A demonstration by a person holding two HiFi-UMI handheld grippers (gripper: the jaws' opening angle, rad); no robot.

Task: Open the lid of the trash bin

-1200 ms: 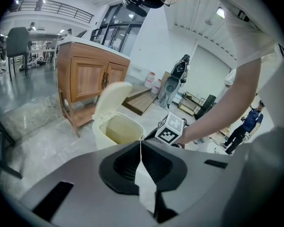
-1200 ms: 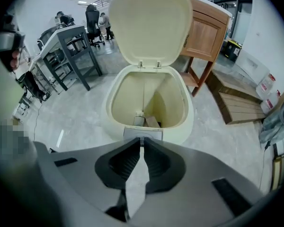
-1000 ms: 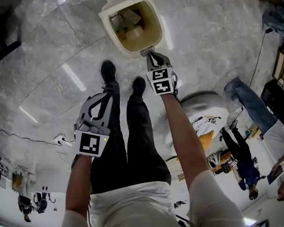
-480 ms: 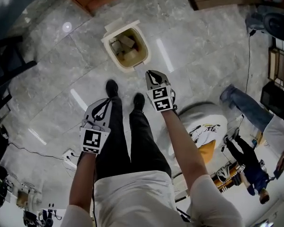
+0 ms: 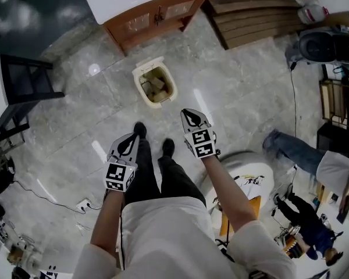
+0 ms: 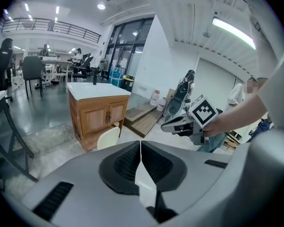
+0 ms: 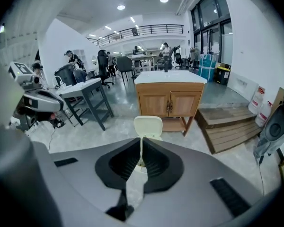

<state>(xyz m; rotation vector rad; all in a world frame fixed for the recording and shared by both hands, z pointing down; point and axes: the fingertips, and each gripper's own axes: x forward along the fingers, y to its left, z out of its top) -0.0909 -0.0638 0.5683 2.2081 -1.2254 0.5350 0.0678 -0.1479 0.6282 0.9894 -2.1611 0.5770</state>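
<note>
The cream trash bin (image 5: 155,86) stands on the grey stone floor, in front of my feet. Its lid (image 5: 146,64) is raised upright at the back, and scraps show inside. My right gripper (image 5: 189,114) hangs shut and empty, well short of the bin's front rim. My left gripper (image 5: 130,139) is also shut and empty, lower left, beside my leg. In the right gripper view the raised lid (image 7: 148,126) shows just beyond the closed jaws. In the left gripper view the lid (image 6: 108,137) is left of the jaws, and the right gripper (image 6: 191,120) is at right.
A wooden cabinet (image 5: 157,16) with a white top stands behind the bin. Wooden steps (image 5: 256,13) lie to its right. A black table frame (image 5: 23,95) is at left. A power strip (image 5: 84,204) and cable lie on the floor. People stand at far right.
The view has pulled up and back, so the bin looks smaller and farther. My right gripper has come away from the bin's front rim. The lid stays raised.
</note>
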